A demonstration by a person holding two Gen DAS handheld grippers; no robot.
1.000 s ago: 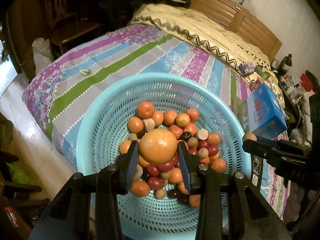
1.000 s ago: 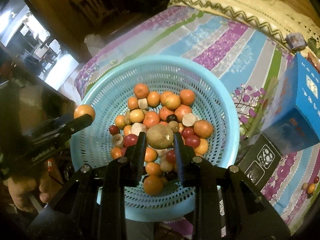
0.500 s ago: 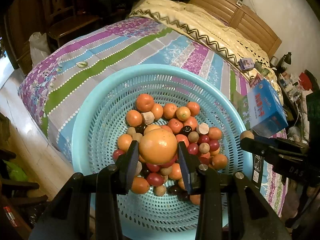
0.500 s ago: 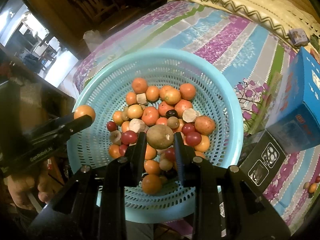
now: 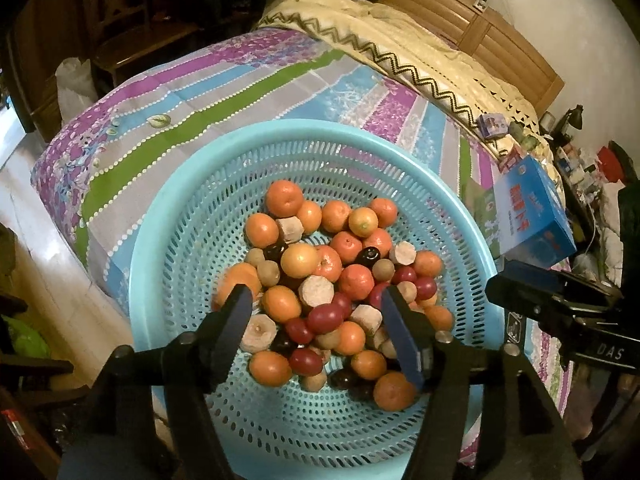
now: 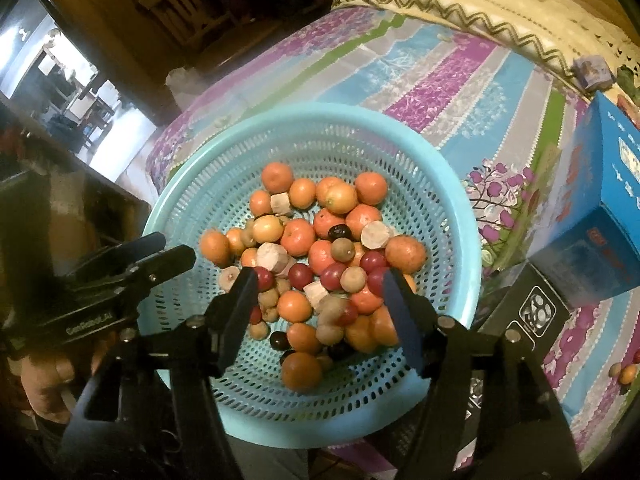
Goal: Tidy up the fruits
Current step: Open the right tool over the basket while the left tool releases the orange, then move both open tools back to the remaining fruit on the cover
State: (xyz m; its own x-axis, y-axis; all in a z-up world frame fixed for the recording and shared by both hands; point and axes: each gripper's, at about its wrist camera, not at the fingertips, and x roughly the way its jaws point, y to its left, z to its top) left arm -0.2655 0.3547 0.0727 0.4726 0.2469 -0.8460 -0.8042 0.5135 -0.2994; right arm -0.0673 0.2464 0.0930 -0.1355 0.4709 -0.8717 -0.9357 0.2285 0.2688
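A round light-blue perforated basket (image 5: 188, 216) (image 6: 448, 208) sits on the striped bed and holds a heap of oranges, small red fruits, dark fruits and pale brown pieces. My left gripper (image 5: 316, 300) is open and empty above the heap. An orange (image 5: 236, 280) lies blurred by its left finger. My right gripper (image 6: 316, 284) is open and empty over the heap too. A blurred brown fruit (image 6: 332, 322) lies in the pile below it. Each gripper shows in the other's view, the right (image 5: 560, 300) and the left (image 6: 132, 268).
A blue carton (image 5: 532, 212) (image 6: 600, 216) and a black box (image 6: 528, 312) stand right of the basket. Two small fruits (image 6: 622, 372) lie on the striped sheet (image 5: 200, 92). A wooden chair (image 5: 132, 24) stands beyond the bed. A wooden headboard (image 5: 480, 28) is at the back.
Both grippers have opened. The left let go of the big orange, the right let go of the brown fruit; both fruits now lie in the basket.
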